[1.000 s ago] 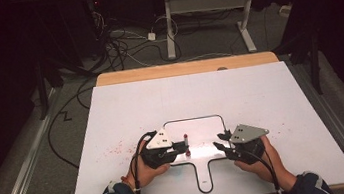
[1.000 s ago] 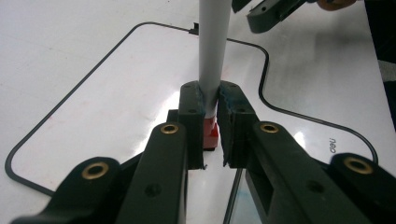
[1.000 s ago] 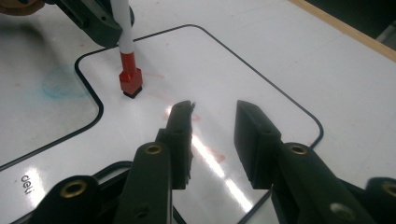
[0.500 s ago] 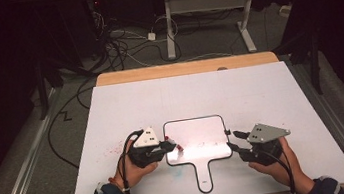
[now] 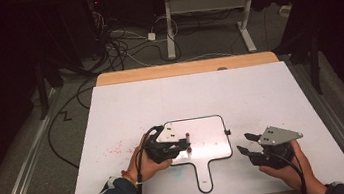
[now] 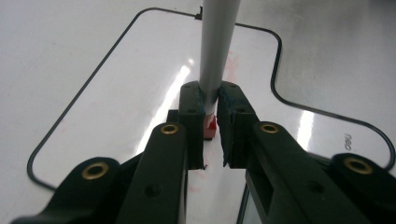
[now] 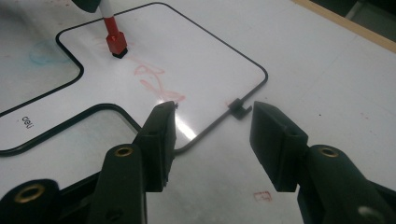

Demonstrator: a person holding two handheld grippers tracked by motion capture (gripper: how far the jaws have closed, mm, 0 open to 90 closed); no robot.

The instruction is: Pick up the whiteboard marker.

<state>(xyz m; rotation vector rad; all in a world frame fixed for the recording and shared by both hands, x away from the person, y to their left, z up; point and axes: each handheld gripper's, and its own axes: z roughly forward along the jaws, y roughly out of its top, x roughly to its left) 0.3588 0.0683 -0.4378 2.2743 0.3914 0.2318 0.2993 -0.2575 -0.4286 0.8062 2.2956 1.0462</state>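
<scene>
A small handled whiteboard [image 5: 210,135] with a black rim lies on the white table, with red scribbles [image 7: 152,77] on it. My left gripper [image 5: 185,144] is over the board's left part, shut on a grey-barrelled marker [image 6: 217,46]. The marker's red end [image 7: 114,39] presses on the board beside the scribbles. My right gripper [image 5: 245,144] is off the board's right edge, just above the table, open with nothing between its jaws. In the right gripper view, that gripper [image 7: 212,116] faces the board's lower right corner and a small black clip [image 7: 238,108] on the rim.
The white tabletop [image 5: 270,94] stretches far behind and to both sides of the board, with faint red specks [image 5: 116,147] at the left. A wooden edge [image 5: 186,68] runs along the back. Cables [image 5: 122,43] and a desk frame [image 5: 208,6] lie on the floor beyond.
My right gripper has drawn back to the right, off the board, and opened wider. My left gripper shifted slightly left and then back right over the board, still holding the marker.
</scene>
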